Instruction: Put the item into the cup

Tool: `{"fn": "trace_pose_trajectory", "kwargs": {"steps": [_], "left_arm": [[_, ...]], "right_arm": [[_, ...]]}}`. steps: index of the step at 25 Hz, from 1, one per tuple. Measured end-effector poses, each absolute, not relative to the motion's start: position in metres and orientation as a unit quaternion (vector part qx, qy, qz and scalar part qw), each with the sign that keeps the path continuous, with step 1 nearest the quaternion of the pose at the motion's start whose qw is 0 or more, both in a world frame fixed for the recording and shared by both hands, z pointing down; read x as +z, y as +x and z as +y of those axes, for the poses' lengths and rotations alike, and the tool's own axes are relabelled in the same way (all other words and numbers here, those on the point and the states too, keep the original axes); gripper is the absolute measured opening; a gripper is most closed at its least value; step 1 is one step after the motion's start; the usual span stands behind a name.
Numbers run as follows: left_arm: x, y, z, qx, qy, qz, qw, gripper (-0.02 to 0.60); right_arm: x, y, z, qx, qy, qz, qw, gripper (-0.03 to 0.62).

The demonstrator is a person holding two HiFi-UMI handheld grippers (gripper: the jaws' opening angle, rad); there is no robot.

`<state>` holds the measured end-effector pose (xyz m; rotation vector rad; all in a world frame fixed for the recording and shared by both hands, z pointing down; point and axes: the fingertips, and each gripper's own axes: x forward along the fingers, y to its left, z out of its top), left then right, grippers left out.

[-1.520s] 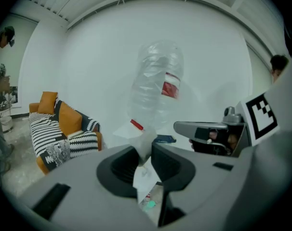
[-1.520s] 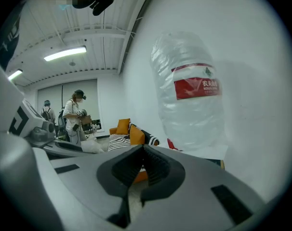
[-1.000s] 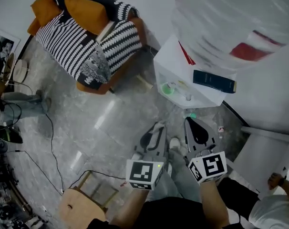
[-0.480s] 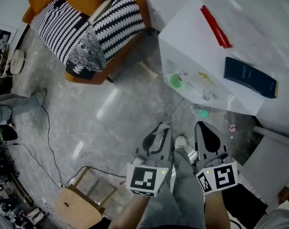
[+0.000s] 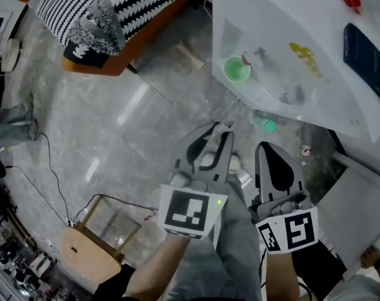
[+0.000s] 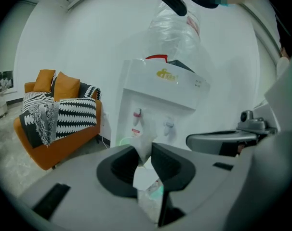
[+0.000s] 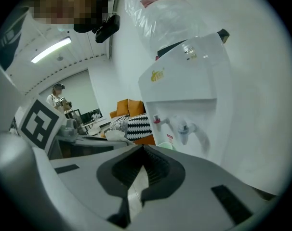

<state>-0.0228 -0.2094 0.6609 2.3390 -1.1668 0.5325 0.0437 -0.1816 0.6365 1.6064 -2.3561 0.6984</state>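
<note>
Between your L gripper's (image 6: 145,160) (image 5: 218,132) jaws sits the sachet (image 6: 144,143), pinched w/ jaws part-closed on it, apart from the green cup (image 5: 236,69) (image 7: 167,147) in the water dispenser's (image 6: 160,93) niche ahead. It's small, translucent, whitish, crinkled plastic. Long axis runs along the jaws, one end poking past the tips toward the dispenser; your R gripper (image 7: 142,153) (image 5: 266,148) is closed, empty.

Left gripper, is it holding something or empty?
Holding something. In its own view, the left gripper has its jaws closed on a pale, crinkled packet that sticks up between them.
</note>
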Motion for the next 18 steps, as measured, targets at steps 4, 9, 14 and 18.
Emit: {"fn": "trace_pose_trajectory", "kwargs": {"steps": [4, 9, 14, 18], "left_arm": [[0.681, -0.009, -0.222, 0.191, 0.881, -0.387, 0.194, 0.083], [0.703, -0.003, -0.253, 0.22, 0.885, -0.379, 0.158, 0.083], [0.717, 0.004, -0.286, 0.245, 0.881, -0.381, 0.135, 0.083], [0.73, 0.009, -0.3, 0.264, 0.88, -0.373, 0.126, 0.083]], "right_arm": [[0.643, 0.05, -0.176, 0.242, 0.548, -0.794, 0.104, 0.011], [0.652, 0.044, -0.168, 0.245, 0.538, -0.799, 0.111, 0.011], [0.656, 0.058, -0.163, 0.251, 0.546, -0.791, 0.112, 0.011], [0.662, 0.061, -0.162, 0.256, 0.55, -0.787, 0.113, 0.011]]}}
